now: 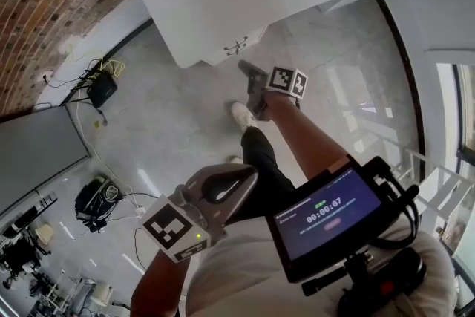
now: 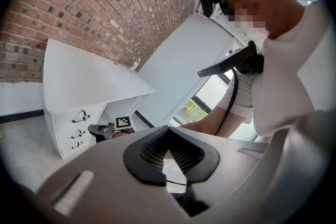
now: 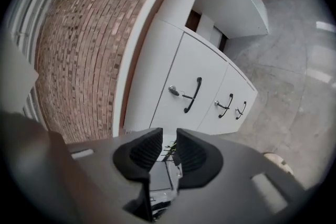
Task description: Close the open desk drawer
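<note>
I held my left hand-held gripper [image 1: 241, 182] low by my waist, jaws together, empty. My right arm [image 1: 312, 136] reached forward, its hand-held gripper [image 1: 247, 72] with jaws slightly apart, gripping nothing.

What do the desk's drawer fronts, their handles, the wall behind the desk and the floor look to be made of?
Drawer fronts: smooth white board, likely painted or laminated wood, going by the flat, even surface.
Handles: probably black metal; thin curved bars with a dull finish.
Wall: bare red-brown brick with visible mortar lines.
Floor: grey polished concrete or stone; glossy, with light reflecting off it.
</note>
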`<state>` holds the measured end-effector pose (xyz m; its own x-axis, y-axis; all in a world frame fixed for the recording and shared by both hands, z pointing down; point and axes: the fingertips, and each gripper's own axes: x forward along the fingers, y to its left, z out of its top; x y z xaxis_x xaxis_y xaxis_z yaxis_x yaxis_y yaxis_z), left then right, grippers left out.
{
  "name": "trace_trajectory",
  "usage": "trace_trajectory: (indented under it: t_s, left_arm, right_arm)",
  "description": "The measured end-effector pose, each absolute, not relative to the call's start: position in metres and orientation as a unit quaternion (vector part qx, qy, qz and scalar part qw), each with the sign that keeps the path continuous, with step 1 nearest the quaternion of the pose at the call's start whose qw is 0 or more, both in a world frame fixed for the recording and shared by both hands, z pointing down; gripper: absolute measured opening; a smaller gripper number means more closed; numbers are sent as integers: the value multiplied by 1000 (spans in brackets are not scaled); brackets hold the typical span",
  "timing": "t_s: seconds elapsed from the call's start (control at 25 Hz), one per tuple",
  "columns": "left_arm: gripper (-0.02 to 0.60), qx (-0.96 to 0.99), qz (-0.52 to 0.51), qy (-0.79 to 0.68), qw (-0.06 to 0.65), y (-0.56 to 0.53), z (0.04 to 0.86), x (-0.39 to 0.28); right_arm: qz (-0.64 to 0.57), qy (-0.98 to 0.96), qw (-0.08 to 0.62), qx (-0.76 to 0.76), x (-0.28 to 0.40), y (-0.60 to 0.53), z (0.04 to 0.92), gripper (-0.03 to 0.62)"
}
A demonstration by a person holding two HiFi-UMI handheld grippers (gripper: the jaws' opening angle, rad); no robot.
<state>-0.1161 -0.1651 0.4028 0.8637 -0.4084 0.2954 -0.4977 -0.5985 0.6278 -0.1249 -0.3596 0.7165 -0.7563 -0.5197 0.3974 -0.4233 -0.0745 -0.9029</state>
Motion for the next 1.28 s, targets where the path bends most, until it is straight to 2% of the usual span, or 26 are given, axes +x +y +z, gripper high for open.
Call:
trace_trajectory:
  t_s: [0.64, 1.28]
  left_arm:
    - [6, 915, 59, -262, 300, -42, 332, -136]
    - [6, 917, 42, -289, 270, 20, 294, -160]
  right_arm:
    - [-501, 807, -103, -296, -128, -209, 553, 35]
    - [-336, 901, -179, -206, -148, -93, 406, 25]
